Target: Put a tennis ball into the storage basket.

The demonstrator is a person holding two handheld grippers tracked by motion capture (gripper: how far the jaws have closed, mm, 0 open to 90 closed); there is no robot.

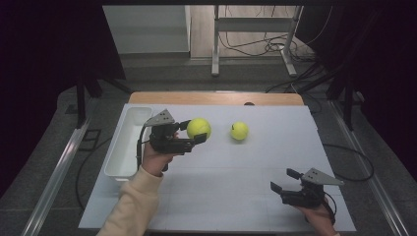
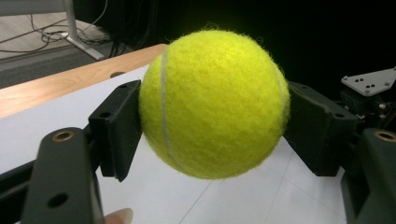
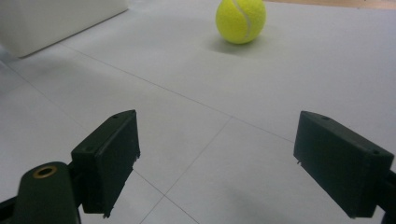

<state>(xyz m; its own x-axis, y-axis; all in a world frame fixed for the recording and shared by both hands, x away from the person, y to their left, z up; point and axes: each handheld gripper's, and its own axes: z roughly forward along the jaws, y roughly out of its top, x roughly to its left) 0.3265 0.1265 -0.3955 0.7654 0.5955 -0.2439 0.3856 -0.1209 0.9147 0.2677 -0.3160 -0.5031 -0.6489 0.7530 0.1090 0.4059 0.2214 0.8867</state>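
High view first, from the near edge of the table (image 1: 221,196): the right gripper (image 1: 284,180) sits low at the near right corner, held in a hand that enters from the bottom edge. Its body lies roughly level, with the grey three-cornered plate on top and the jaws pointing left and slightly away from the person. The jaws stand apart with nothing between them. In the right gripper view, the same jaws stand wide over the bare white surface, and a free tennis ball (image 3: 240,19) rests on the table well ahead of them.

Farther in and to the left, a cream-sleeved forearm rises from the bottom edge to the left gripper (image 1: 193,131), which is held above the table and points to the right, its body about level. Its jaws are clamped on the held tennis ball (image 1: 198,128). In the left gripper view, a pad presses each side of this ball (image 2: 215,105), which is clear of the surface; its white seam runs nearly upright down the left face. Being round, the ball has no long axis.

Just behind and left of that hand lies the white bin (image 1: 123,145), its long side running away from the person. The free ball (image 1: 239,131) sits on the table to the right of the held one, apart from it.
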